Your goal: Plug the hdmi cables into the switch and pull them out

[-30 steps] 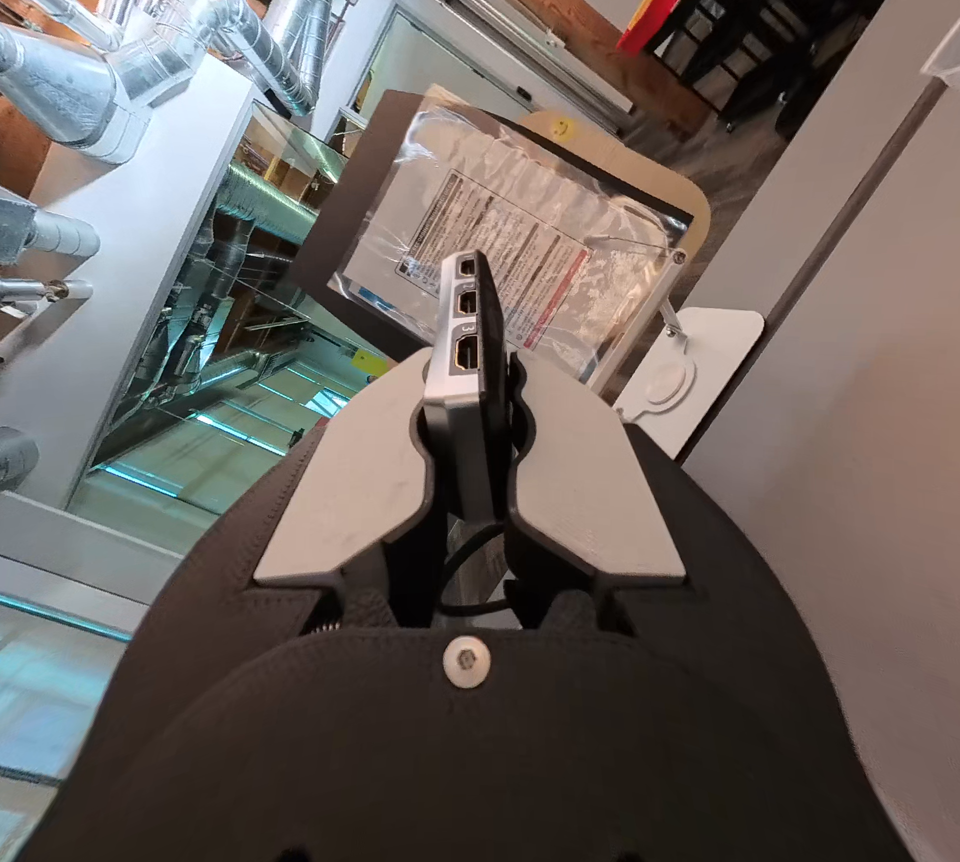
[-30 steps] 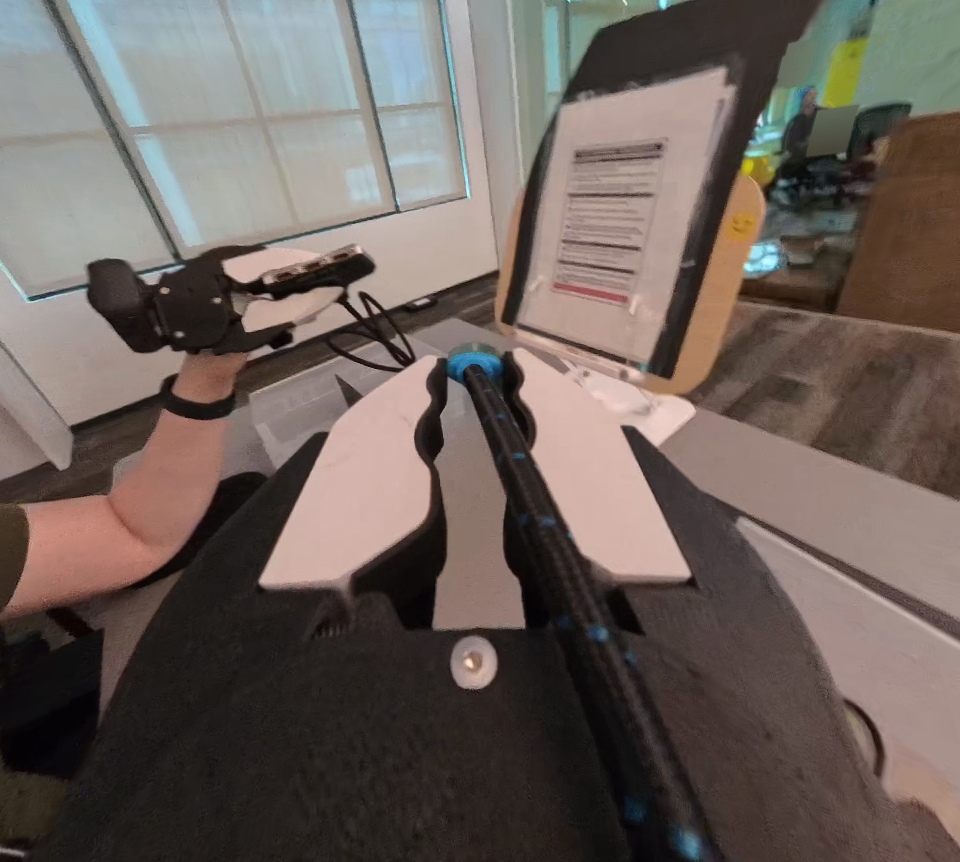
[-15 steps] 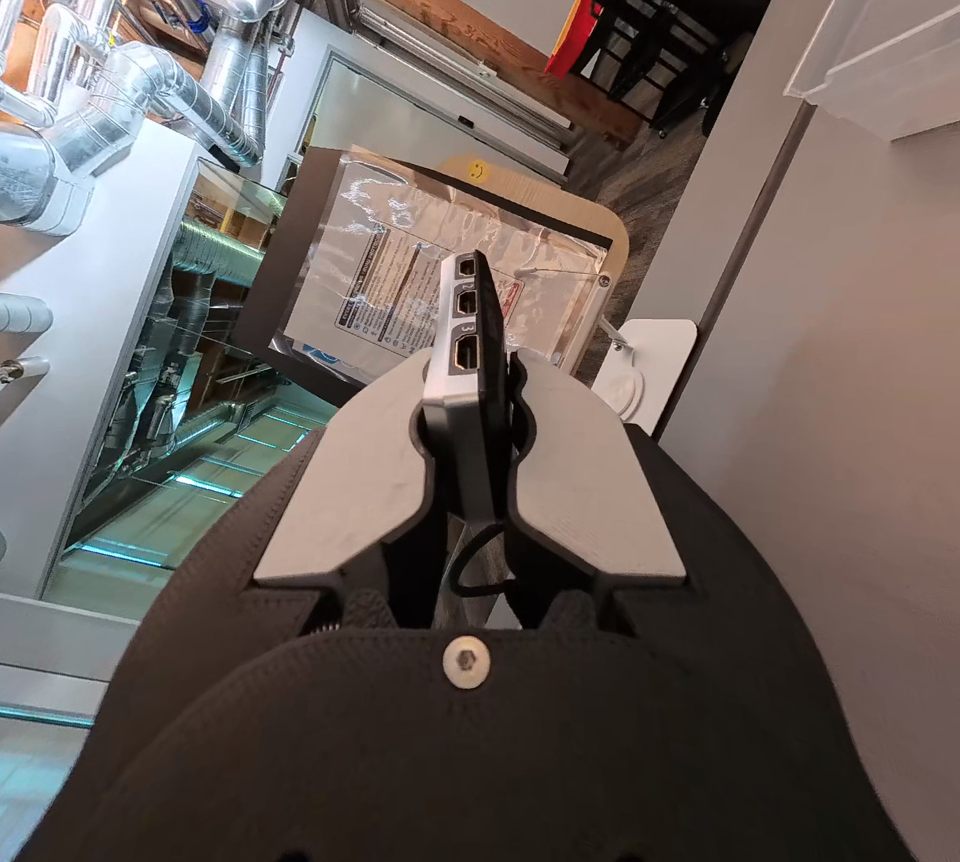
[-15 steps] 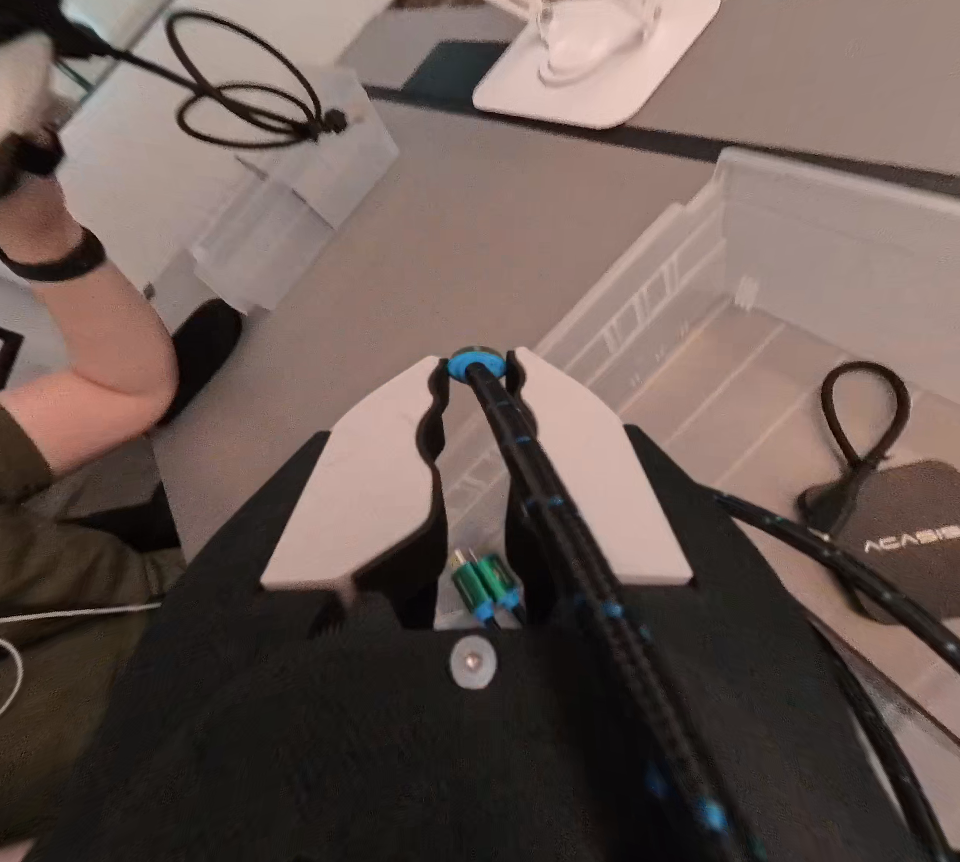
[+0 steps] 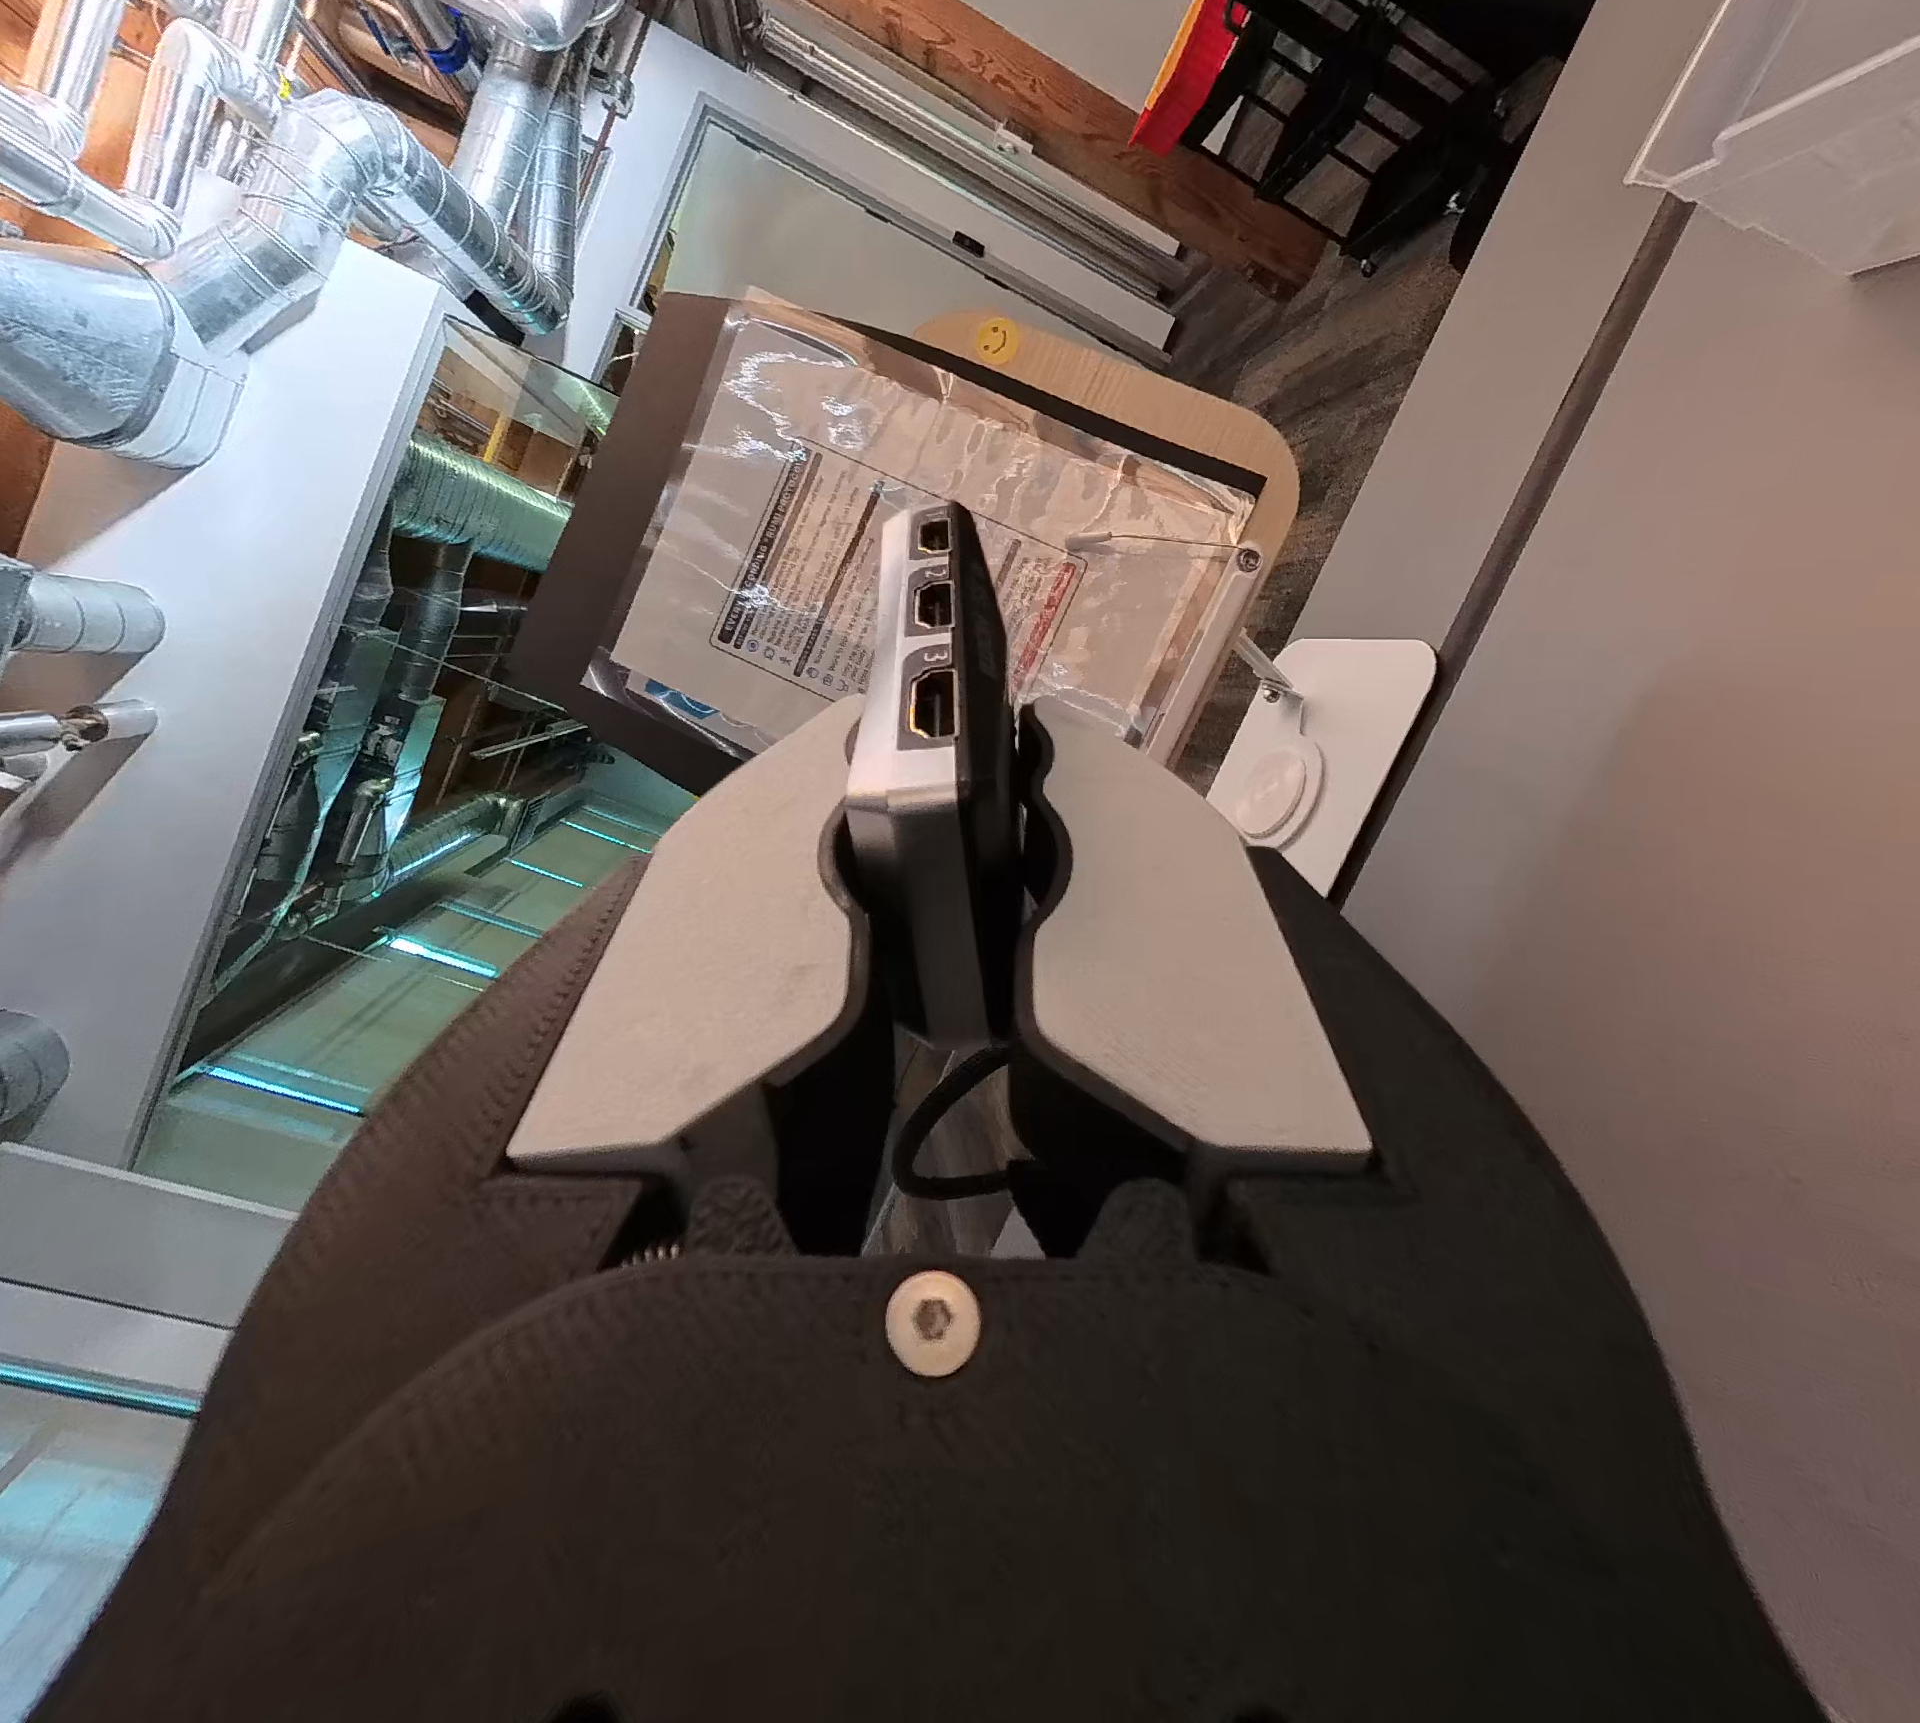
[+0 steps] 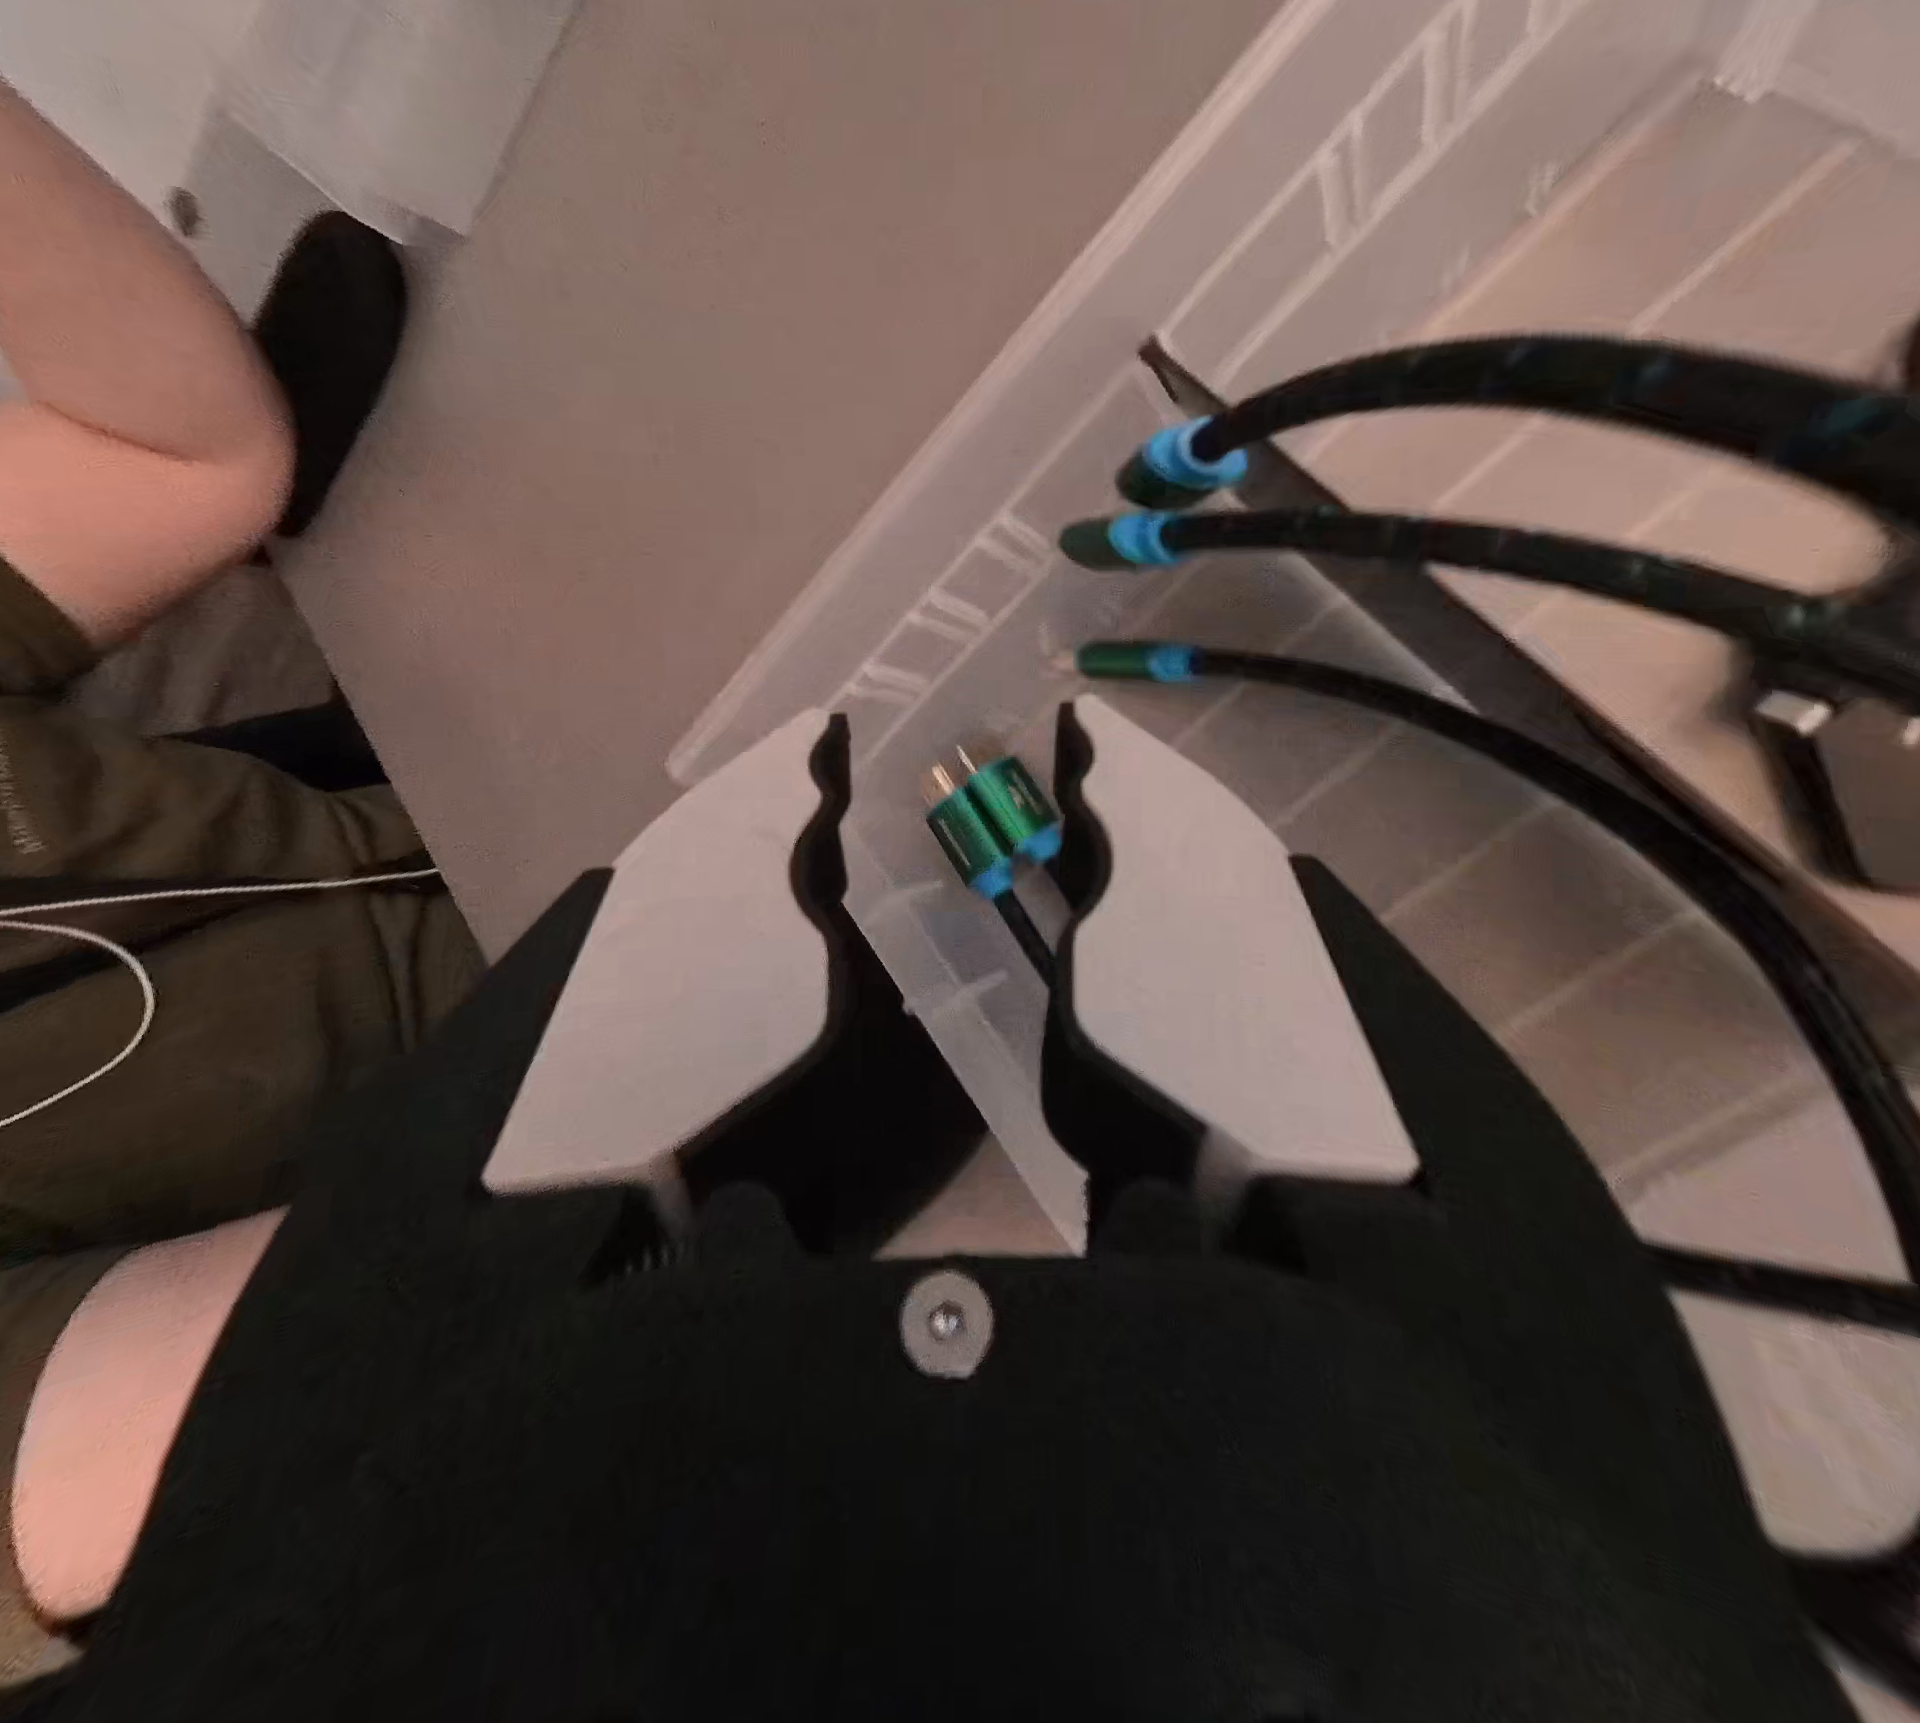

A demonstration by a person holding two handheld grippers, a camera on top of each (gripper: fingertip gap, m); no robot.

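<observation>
Left gripper is clamped on the slim silver-and-black HDMI switch box, held edge-on w/ three empty ports in a row facing the cam; a thin black cord loops from its rear end between the grey fingers. Behind it stands a black-framed board w/ a plastic-sleeved printed sheet on a white stand, which sits on the grey bench. In the right wrist view, a person's bare forearm is at far left, by the bench edge. Right gripper is spread wide, gripping nothing, hovering over the near-left corner of a clear ribbed plastic bin on the bench. In that corner, between the fingertips in the pic, lie two green-and-blue plug ends side by side. Further right in the bin, three black braided HDMI cables w/ green-blue plugs fan out toward the bin's left wall, unplugged. A dark flat device sits at the right edge, blurred.
</observation>
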